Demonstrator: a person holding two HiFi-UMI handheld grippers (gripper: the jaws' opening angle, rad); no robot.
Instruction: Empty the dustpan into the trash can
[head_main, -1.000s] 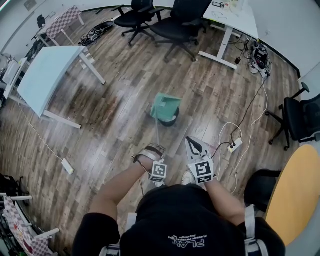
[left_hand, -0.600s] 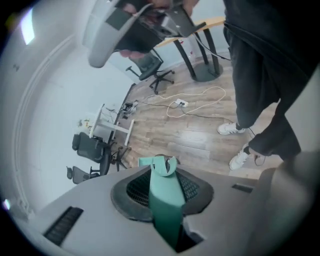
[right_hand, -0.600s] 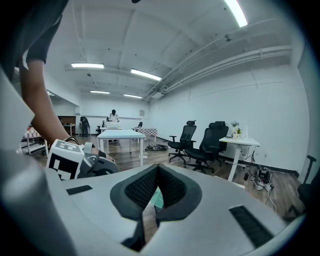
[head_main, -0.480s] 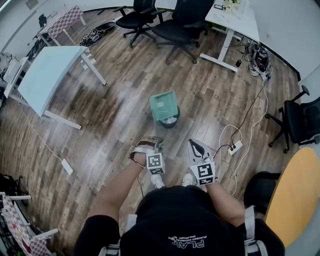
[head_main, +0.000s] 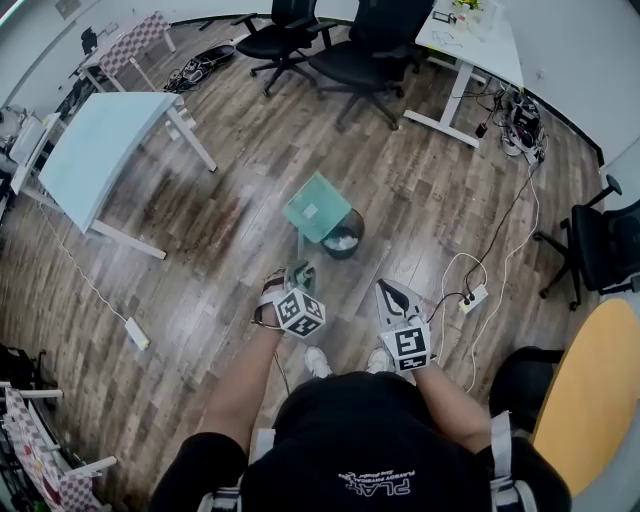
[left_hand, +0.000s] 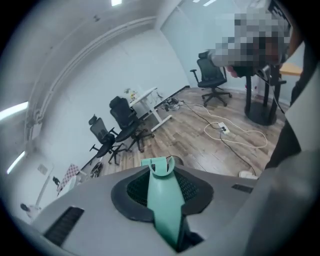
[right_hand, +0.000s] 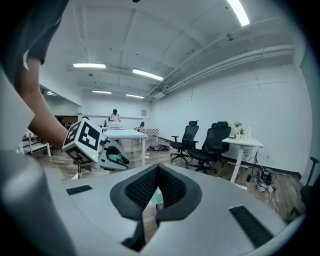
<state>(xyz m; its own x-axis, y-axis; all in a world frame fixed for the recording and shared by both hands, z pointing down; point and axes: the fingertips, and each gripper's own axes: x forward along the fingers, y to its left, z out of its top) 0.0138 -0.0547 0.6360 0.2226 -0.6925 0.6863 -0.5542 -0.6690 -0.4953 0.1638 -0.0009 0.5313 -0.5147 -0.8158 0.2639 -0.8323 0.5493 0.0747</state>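
Floor: glossy dark wood planks (head_main: 230, 200) run across the whole room.
Room: an open office. A pale tabletop (head_main: 100, 150) on white legs stands at the far left. Black office chairs (head_main: 365, 45) are at the top, with a white tabletop (head_main: 478, 35) beside them. A round yellow tabletop (head_main: 590, 380) sits at the right edge.
Floor clutter: white cables (head_main: 505, 250) and a power strip (head_main: 472, 296) lie to the right of the can.
Trash can: small, dark and round (head_main: 358, 232), standing on the floor ahead of the person, with white scraps (head_main: 343, 240) inside.
Dustpan: teal (head_main: 315, 208), held off the floor. Its pan is tilted and overlaps the can's upper-left rim in the head view.
Left gripper: its fingers (head_main: 301, 272) are clamped on the dustpan's handle (left_hand: 164, 200) and have just been closing tighter on it.
Right gripper: the fingers (head_main: 388, 291) are together with nothing between them. It is held just beside the left gripper, apart from the dustpan.
Head view alone: shows the pan and the can together.
Left gripper view alone: shows the handle running up between the pads and ending in an open clip (left_hand: 159, 167).
Right gripper view alone: shows ceiling strip lights (right_hand: 147, 75), a distant standing person (right_hand: 114, 116), and the left gripper's marker cube (right_hand: 86, 140) from the side.
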